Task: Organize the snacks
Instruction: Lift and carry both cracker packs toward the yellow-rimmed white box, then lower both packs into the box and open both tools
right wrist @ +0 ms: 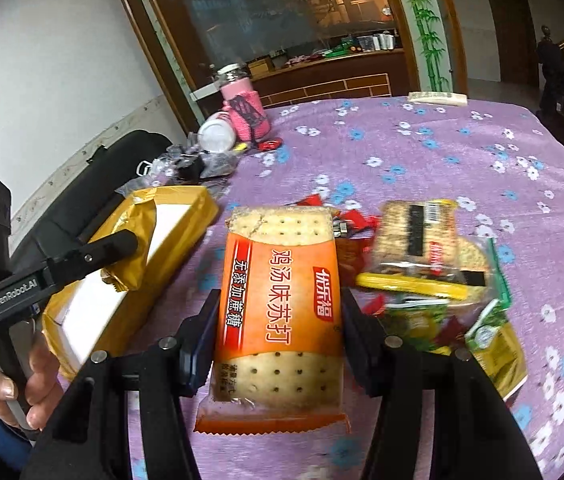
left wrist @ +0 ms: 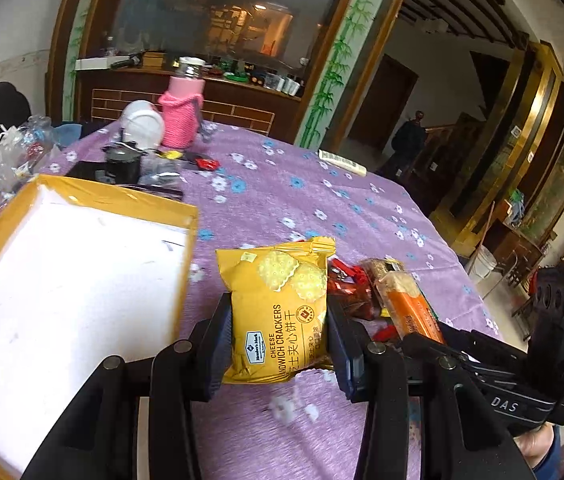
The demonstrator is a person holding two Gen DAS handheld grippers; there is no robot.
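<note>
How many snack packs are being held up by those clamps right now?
2. A yellow pack sits in the left gripper; an orange pack sits in the right gripper. More snacks lie in the pile, some possibly hidden.

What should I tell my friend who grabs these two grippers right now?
Left gripper: shut on the yellow cheese sandwich cracker packet, lifted beside the yellow cardboard box with a white inside.
Right gripper: shut on the orange soda cracker packet, lifted off the purple flowered tablecloth.
Done: both packets picked up.
Left: neither packet is in the box yet; a pile of mixed snack packets waits on the cloth.
</note>
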